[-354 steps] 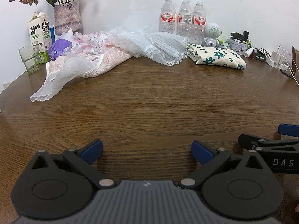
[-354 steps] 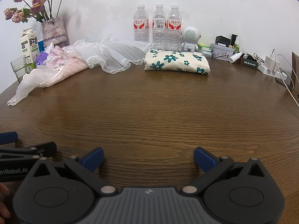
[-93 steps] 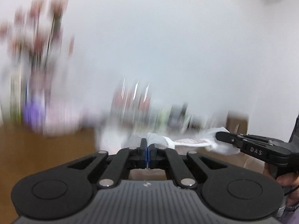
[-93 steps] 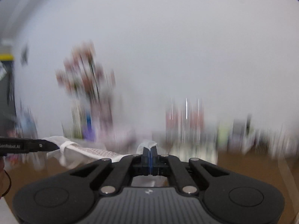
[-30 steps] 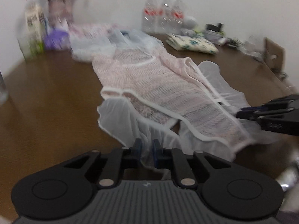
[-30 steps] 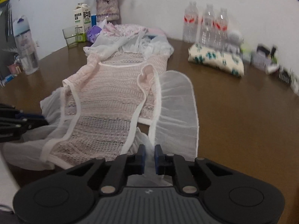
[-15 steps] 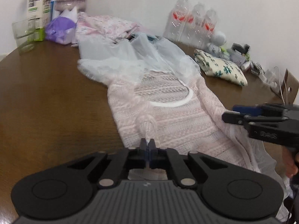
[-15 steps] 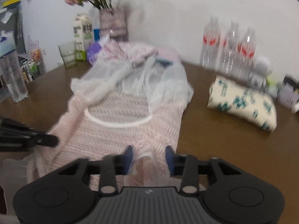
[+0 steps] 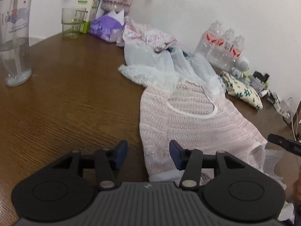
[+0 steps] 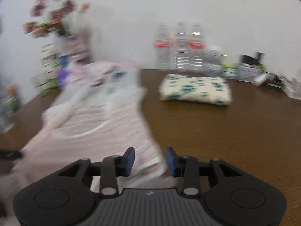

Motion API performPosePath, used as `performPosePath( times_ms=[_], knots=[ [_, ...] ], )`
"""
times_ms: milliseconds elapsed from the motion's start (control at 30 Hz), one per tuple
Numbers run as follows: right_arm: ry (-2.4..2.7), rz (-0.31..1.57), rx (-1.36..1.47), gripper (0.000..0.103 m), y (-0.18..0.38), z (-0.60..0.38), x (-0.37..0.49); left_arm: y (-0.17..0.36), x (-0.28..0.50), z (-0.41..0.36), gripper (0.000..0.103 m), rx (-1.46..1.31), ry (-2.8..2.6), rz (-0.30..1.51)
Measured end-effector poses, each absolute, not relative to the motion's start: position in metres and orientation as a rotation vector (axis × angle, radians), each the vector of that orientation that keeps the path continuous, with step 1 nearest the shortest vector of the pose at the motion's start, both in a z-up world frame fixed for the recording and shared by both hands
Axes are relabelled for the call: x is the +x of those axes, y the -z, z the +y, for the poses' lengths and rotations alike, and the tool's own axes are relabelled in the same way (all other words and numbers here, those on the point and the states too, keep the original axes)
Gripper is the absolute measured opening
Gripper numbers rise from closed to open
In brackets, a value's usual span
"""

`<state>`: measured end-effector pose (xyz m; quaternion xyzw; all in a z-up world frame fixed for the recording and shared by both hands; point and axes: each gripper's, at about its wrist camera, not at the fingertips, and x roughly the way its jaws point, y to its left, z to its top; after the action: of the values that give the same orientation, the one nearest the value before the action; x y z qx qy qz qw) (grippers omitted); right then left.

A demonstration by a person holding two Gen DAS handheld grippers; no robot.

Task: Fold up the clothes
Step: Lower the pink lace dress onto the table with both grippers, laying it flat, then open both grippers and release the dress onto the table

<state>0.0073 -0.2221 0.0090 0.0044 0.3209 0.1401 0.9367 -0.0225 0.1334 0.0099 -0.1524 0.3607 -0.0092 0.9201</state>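
Note:
A pink knit garment [image 9: 195,126] with a white neckline and sheer white trim lies spread on the brown table [image 9: 71,98], its near hem at the table's front. My left gripper [image 9: 148,153] is open over the hem's left corner. My right gripper [image 10: 150,157] is open over the hem's right edge; the garment [image 10: 105,128] is blurred in that view. The right gripper's tip [image 9: 282,144] shows at the right of the left wrist view.
A pile of sheer white and pink clothes [image 9: 154,52] lies behind the garment. A folded floral cloth [image 10: 195,92], three water bottles [image 10: 178,45], a tumbler [image 9: 15,43], a glass [image 9: 72,22], a milk carton [image 9: 88,1] and small items line the table's edges.
Both grippers were shut on the garment's hem half a second ago; now both are open and the hem lies on the table. The cameras have pulled back slightly.

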Motion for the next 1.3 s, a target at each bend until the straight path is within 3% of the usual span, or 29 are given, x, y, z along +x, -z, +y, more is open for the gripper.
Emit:
performPosePath(
  times_ms=[67, 133, 200, 233, 267, 433, 500, 533, 567, 700, 833, 867, 933, 1000, 1200, 1300],
  knots=[
    [-0.394, 0.698, -0.024, 0.034, -0.003, -0.213, -0.009, -0.007, -0.028, 0.129, 0.065, -0.305, 0.066, 0.741],
    [-0.425, 0.731, -0.066, 0.034, 0.007, -0.203, -0.023, -0.004, -0.034, 0.122, 0.064, -0.272, 0.083, 0.724],
    [-0.416, 0.729, -0.108, 0.032, 0.016, -0.196, -0.034, -0.003, -0.036, 0.115, 0.041, -0.232, 0.079, 0.711],
    [-0.409, 0.72, -0.123, 0.029, 0.019, -0.194, -0.038, -0.002, -0.036, 0.114, 0.014, -0.223, 0.077, 0.711],
    [-0.401, 0.719, -0.127, 0.028, 0.02, -0.192, -0.041, -0.002, -0.036, 0.112, 0.014, -0.214, 0.076, 0.712],
    [-0.361, 0.74, -0.177, 0.026, 0.018, -0.191, -0.048, -0.01, -0.048, 0.118, 0.015, -0.22, 0.021, 0.674],
    [-0.328, 0.734, -0.184, 0.028, 0.019, -0.195, -0.053, -0.017, -0.058, 0.114, 0.034, -0.202, 0.07, 0.669],
    [-0.327, 0.738, -0.175, 0.028, 0.019, -0.198, -0.054, -0.02, -0.063, 0.108, 0.05, -0.173, 0.092, 0.665],
    [-0.329, 0.741, -0.165, 0.028, 0.019, -0.2, -0.056, -0.02, -0.065, 0.1, 0.052, -0.133, 0.091, 0.666],
    [-0.346, 0.734, -0.154, 0.03, 0.02, -0.205, -0.06, -0.006, -0.063, 0.075, 0.041, 0.018, 0.045, 0.706],
    [-0.346, 0.734, -0.164, 0.027, 0.019, -0.209, -0.068, 0.001, -0.068, 0.072, 0.041, 0.03, 0.062, 0.707],
    [-0.347, 0.732, -0.163, 0.025, 0.019, -0.212, -0.071, 0.001, -0.07, 0.071, 0.042, 0.036, 0.06, 0.705],
    [-0.356, 0.721, -0.146, 0.009, 0.02, -0.216, -0.078, 0.0, -0.072, 0.069, 0.042, 0.044, 0.057, 0.71],
    [-0.342, 0.71, -0.171, 0.005, 0.02, -0.216, -0.08, -0.001, -0.074, 0.067, 0.041, 0.044, 0.066, 0.72],
    [-0.106, 0.698, -0.336, 0.005, 0.023, -0.245, -0.051, -0.006, -0.092, 0.031, 0.041, 0.049, 0.227, 0.759],
    [-0.002, 0.686, -0.294, 0.013, 0.012, -0.274, -0.035, -0.022, -0.094, 0.03, 0.039, -0.009, 0.364, 0.757]
  ],
)
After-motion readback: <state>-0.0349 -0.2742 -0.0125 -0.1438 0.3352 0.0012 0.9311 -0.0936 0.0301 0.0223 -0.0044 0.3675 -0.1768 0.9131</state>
